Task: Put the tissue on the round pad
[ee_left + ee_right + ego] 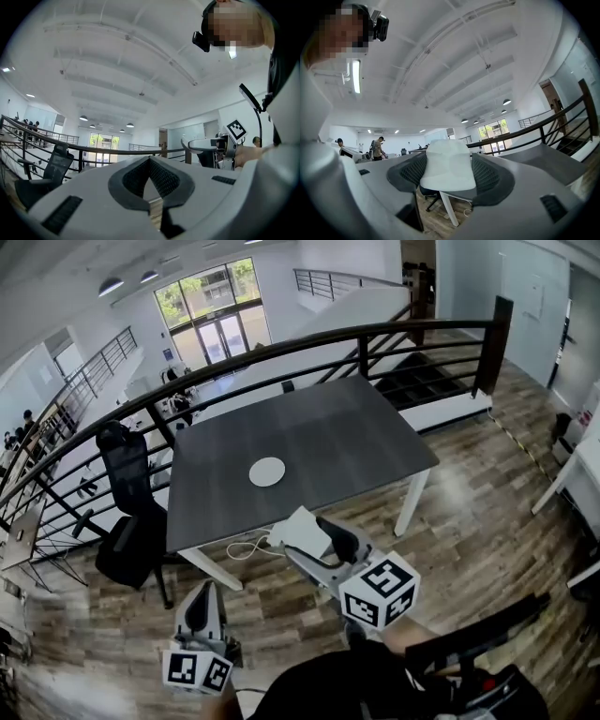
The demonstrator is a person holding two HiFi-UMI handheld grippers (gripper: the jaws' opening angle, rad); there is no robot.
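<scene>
A white round pad [267,472] lies near the middle of the dark grey table [356,442]. My right gripper [306,534] is shut on a white tissue pack [298,529], held in the air just in front of the table's near edge. In the right gripper view the tissue pack [447,166] fills the gap between the dark pads [490,176]. My left gripper [203,591] hangs lower left, over the wooden floor and away from the table. Its jaws [150,161] meet with nothing between them, pointing upward.
A black office chair [127,512] stands at the table's left end. A black railing [281,348] runs behind the table. A white cable [246,547] lies on the floor under the near edge. A white table edge [577,470] is at the right.
</scene>
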